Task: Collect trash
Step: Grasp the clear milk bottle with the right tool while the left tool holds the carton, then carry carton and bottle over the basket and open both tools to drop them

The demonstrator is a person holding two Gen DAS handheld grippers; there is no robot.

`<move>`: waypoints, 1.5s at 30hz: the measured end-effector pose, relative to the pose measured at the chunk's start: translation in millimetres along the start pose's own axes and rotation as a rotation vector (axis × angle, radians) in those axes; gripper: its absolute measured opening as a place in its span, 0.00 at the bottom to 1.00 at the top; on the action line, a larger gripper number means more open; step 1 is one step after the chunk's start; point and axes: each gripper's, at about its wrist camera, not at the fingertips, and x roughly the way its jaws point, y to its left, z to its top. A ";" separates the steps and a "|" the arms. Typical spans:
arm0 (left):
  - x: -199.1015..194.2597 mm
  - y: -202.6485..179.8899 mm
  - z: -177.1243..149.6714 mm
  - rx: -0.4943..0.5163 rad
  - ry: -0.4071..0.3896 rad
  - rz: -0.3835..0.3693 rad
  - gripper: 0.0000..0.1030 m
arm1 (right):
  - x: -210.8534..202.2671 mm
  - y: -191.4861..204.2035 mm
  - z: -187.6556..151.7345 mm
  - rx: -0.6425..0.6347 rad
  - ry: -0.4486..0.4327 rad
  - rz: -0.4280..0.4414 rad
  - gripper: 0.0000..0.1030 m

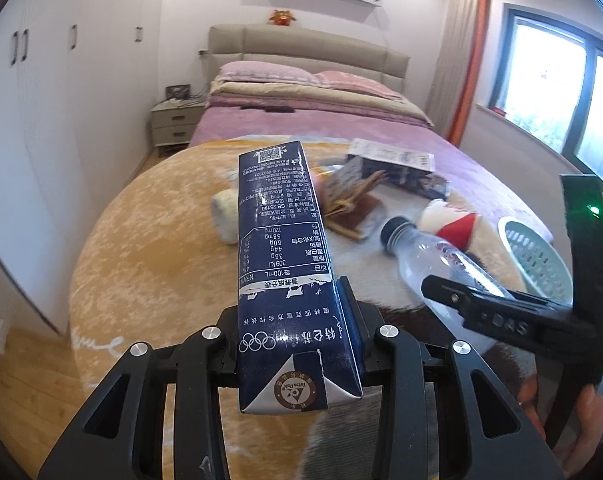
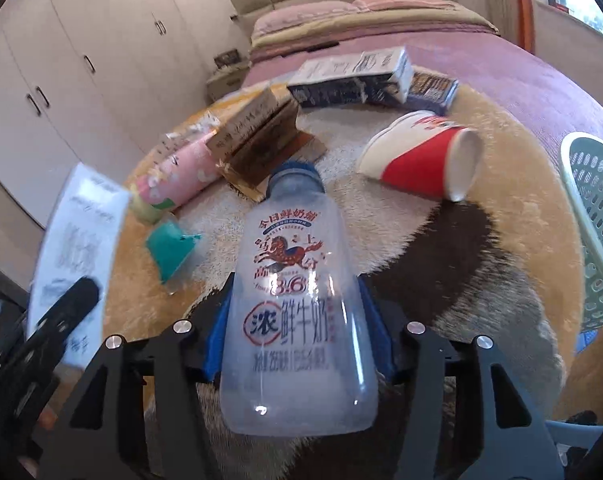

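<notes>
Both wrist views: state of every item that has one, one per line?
left gripper: shut on dark blue milk carton
dark blue milk carton: held, off the blanket
right gripper: shut on milk bottle
milk bottle: capped, looks empty, held
paper cup: on its side
basket: tilted, contents not visible
brown cardboard box: torn open

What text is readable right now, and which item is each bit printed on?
Dark blue milk carton in the left claw: "Tetra Pak", "NRV%", "309kJ", "120mg", upside down.
Clear plastic milk bottle in the right claw: "今日鲜奶铺", "3.6", "浓", "鲜牛奶".
Red-and-white paper cup: print blurred.
Brown cardboard box: unreadable.
</notes>
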 end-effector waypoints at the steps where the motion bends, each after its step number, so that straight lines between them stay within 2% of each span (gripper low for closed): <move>1: 1.4 -6.4 3.1 0.008 0.000 -0.011 0.34 | -6.1 -3.0 -0.9 0.005 -0.008 0.010 0.52; 6: 5.8 -32.5 14.2 0.040 -0.011 -0.049 0.34 | -33.2 -27.9 1.0 0.058 -0.045 0.068 0.51; 12: 11.5 -73.7 24.9 0.095 -0.023 -0.114 0.34 | -74.3 -64.6 4.8 0.104 -0.143 0.062 0.51; 18: 24.0 -134.3 33.5 0.198 -0.034 -0.193 0.34 | -112.0 -117.0 5.4 0.179 -0.250 -0.010 0.51; 23: 46.1 -199.7 40.1 0.284 -0.013 -0.312 0.34 | -133.5 -173.3 3.3 0.269 -0.311 -0.076 0.51; 26: 63.8 -237.6 40.8 0.326 0.029 -0.391 0.34 | -143.8 -213.2 0.0 0.338 -0.325 -0.069 0.51; 31: 102.5 -296.3 40.7 0.358 0.135 -0.485 0.34 | -145.0 -279.1 -4.9 0.479 -0.318 0.010 0.51; 40: 171.1 -349.4 33.7 0.352 0.300 -0.580 0.34 | -137.9 -363.0 -24.0 0.682 -0.308 0.126 0.51; 42: 178.8 -353.9 28.6 0.355 0.322 -0.587 0.34 | -134.2 -372.6 -24.8 0.701 -0.301 0.112 0.51; 45: 197.1 -360.4 23.8 0.368 0.365 -0.583 0.34 | -125.4 -375.6 -19.3 0.678 -0.276 0.021 0.51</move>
